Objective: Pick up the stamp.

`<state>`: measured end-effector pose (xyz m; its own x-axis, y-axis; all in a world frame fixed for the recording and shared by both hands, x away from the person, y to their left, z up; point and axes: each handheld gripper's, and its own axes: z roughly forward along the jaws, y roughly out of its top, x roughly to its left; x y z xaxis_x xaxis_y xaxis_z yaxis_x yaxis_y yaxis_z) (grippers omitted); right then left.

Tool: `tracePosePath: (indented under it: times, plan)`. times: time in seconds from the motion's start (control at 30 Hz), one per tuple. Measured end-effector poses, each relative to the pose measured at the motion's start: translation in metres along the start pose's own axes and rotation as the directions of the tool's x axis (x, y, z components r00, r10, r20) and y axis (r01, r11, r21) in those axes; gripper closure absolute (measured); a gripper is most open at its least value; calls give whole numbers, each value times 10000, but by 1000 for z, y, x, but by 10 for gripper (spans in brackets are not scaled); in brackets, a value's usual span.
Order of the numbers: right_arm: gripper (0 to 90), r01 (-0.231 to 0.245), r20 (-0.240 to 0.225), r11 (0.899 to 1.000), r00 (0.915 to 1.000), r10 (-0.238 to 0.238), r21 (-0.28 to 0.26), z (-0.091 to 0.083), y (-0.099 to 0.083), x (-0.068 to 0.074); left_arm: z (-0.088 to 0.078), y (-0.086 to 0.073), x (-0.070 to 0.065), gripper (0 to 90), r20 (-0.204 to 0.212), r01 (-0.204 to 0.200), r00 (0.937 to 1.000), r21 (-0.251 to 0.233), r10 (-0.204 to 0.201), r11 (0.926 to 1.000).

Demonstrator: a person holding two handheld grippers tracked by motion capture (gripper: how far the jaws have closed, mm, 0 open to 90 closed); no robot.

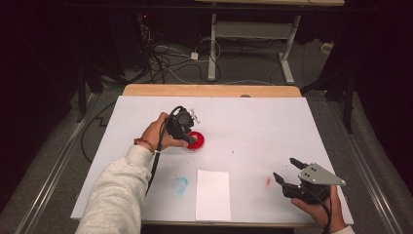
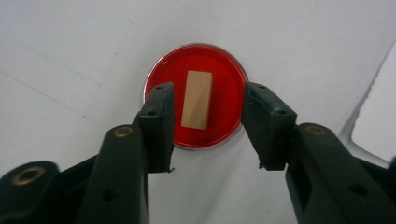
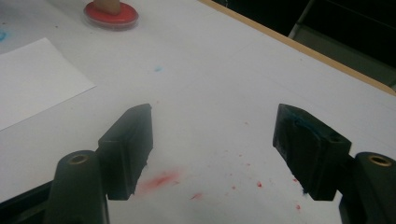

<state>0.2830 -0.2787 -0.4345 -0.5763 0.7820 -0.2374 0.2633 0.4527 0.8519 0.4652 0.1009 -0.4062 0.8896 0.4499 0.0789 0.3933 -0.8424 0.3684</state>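
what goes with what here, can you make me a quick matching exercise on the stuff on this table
Things:
1. red dish
2. wooden block
3. white sheet
4. right tool

Places or states:
A. lies at the table's near edge
B. stands in the red dish, between the left tool's jaws
C. hovers open above red stains
D. round, under the left tool

Pairs: 1-D, 2-B, 3-A, 4-C

This looks like a lab or test room. The table (image 1: 272, 122) is covered with white paper, stained with red and blue spots. Past its far edge, lots of cables (image 1: 165, 61) lie tangled on the grey floor (image 1: 253, 73). Another table's metal legs (image 1: 287, 53) stand there, with dark curtains around.
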Motion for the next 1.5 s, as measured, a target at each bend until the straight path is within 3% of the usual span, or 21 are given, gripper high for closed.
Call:
tracePosePath:
  times: [0.17, 0.37, 0.6, 0.7, 0.93, 1.23, 1.5]
  plan:
    - [290, 5, -23, 10000, 10000, -5, -13, 0, 0, -1, 10, 2, 3, 556, 103, 127, 9999, 226, -129, 9997]
    - [306, 91, -178, 10000, 9998, -92, -26, -1, 0, 0, 14, 5, 1, 677, -238, -19, 9997, 259, 25, 9997]
    - [311, 54, -216, 10000, 9998, -55, -62, -1, 0, 0, 21, 6, 2, 673, -359, -3, 9994, 465, 20, 9989]
    - [316, 93, -231, 9999, 9997, -94, -41, -1, 0, 0, 21, 6, 2, 714, -380, 42, 9993, 368, -28, 9993]
    - [321, 39, -186, 10000, 9998, -39, -29, -1, 1, 0, 24, 8, 0, 717, -449, -172, 9988, 511, 195, 9985]
    - [324, -71, -211, 10000, 9998, 70, -29, 1, 1, -2, 26, 4, 6, 729, -17, 238, 9997, 213, -238, 9995]
    - [313, -36, -227, 10000, 9997, 35, -8, 1, 1, -2, 26, -4, 9, 732, 176, 622, 9979, -350, -616, 9974]
